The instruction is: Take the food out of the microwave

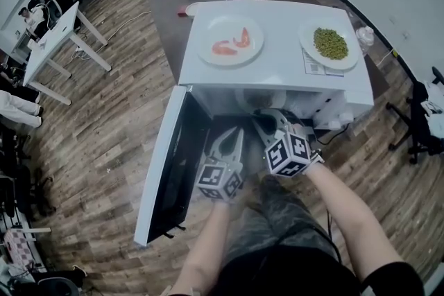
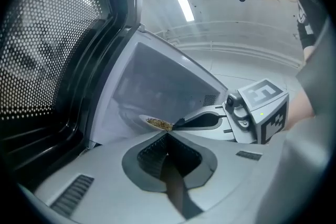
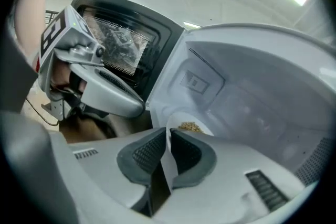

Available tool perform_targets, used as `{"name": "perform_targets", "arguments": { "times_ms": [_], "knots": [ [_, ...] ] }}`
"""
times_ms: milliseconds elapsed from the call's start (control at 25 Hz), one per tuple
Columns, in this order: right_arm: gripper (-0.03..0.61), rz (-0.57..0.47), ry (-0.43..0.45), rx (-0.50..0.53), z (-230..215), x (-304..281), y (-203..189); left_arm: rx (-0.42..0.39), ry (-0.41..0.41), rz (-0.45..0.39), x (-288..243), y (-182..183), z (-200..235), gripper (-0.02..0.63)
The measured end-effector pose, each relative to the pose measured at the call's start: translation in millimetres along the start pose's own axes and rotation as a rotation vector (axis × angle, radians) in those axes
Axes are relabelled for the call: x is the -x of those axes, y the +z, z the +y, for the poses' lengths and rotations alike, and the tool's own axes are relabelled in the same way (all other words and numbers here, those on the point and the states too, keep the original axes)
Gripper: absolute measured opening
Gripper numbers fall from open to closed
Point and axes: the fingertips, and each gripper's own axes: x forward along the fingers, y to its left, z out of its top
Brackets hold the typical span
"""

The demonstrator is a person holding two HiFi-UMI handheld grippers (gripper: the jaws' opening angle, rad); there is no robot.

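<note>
Right gripper [image 3: 168, 139] fingers clenched on plate [image 3: 174, 122] rim inside microwave [image 1: 277, 73]; left gripper [image 2: 167, 135] fingers pressed together, empty. Draw plate out level, slowly, clear of door [image 1: 170, 170].

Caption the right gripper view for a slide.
Right gripper clamps the rim of a plate of food inside the open microwave.

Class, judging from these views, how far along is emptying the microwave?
Done, it seems: the door is open; a shrimp plate and a peas plate sit on the microwave. In hand: the right gripper pinches a brown-food plate's rim inside. To do: draw it out; the left gripper is shut, empty.
</note>
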Motion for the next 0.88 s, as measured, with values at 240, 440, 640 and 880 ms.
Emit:
{"name": "perform_targets", "arguments": {
  "times_ms": [240, 440, 640, 880],
  "knots": [
    [0.041, 0.003, -0.024, 0.008, 11.8, 6.7, -8.7, -0.005, -0.009, 0.009, 2.1, -1.9, -2.9, 0.011],
    [0.109, -0.020, -0.049, -0.032, 14.1, 14.2, -8.9, -0.004, -0.012, 0.020, 4.0, -2.1, -5.9, 0.011],
    [0.114, -0.076, -0.108, -0.123, 13.8, 34.1, -6.1, -0.004, -0.009, 0.027, 5.7, -2.3, -4.4, 0.011],
    [0.114, -0.068, -0.194, -0.531, 15.3, 48.9, -41.0, -0.010, -0.010, 0.070, 0.6, -11.3, -9.5, 0.011]
  ]
}}
